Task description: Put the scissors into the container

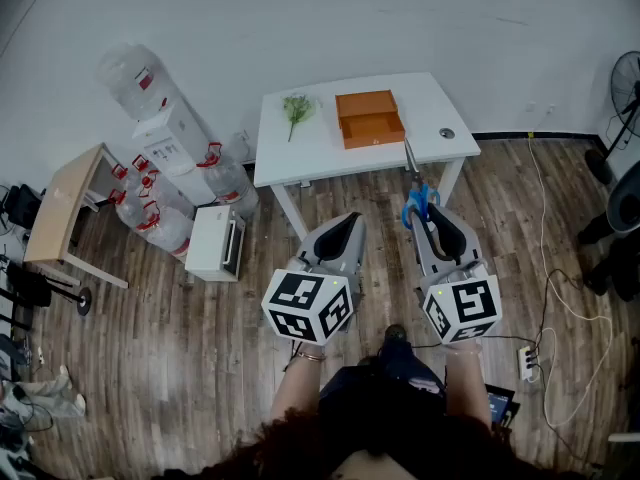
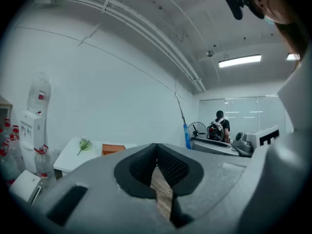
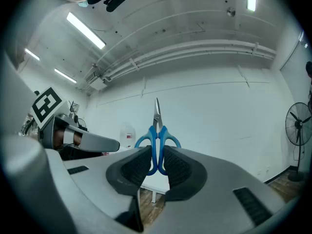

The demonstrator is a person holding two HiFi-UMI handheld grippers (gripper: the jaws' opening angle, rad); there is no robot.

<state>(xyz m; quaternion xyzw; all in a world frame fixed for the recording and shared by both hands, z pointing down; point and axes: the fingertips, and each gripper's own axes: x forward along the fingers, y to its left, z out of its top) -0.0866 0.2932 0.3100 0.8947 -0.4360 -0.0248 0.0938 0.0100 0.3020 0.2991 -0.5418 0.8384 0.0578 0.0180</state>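
Blue-handled scissors [image 3: 157,136] stand blades-up between the pads of my right gripper [image 3: 156,165], which is shut on their handles. In the head view the scissors [image 1: 417,194] point toward the white table [image 1: 320,148], with the right gripper [image 1: 424,216] just short of its front edge. An orange box-shaped container [image 1: 369,118] sits open on the table top, and it shows small in the left gripper view as the container [image 2: 113,149]. My left gripper [image 1: 346,230] is held over the floor beside the right one; the left gripper [image 2: 157,165] is shut with nothing in it.
A green plant sprig [image 1: 296,108] lies on the table's left part. A water dispenser [image 1: 175,133] with several bottles and a small white cabinet [image 1: 215,241] stand at left. A fan [image 1: 627,83] and floor cables [image 1: 560,268] are at right. A person [image 2: 218,128] stands far off.
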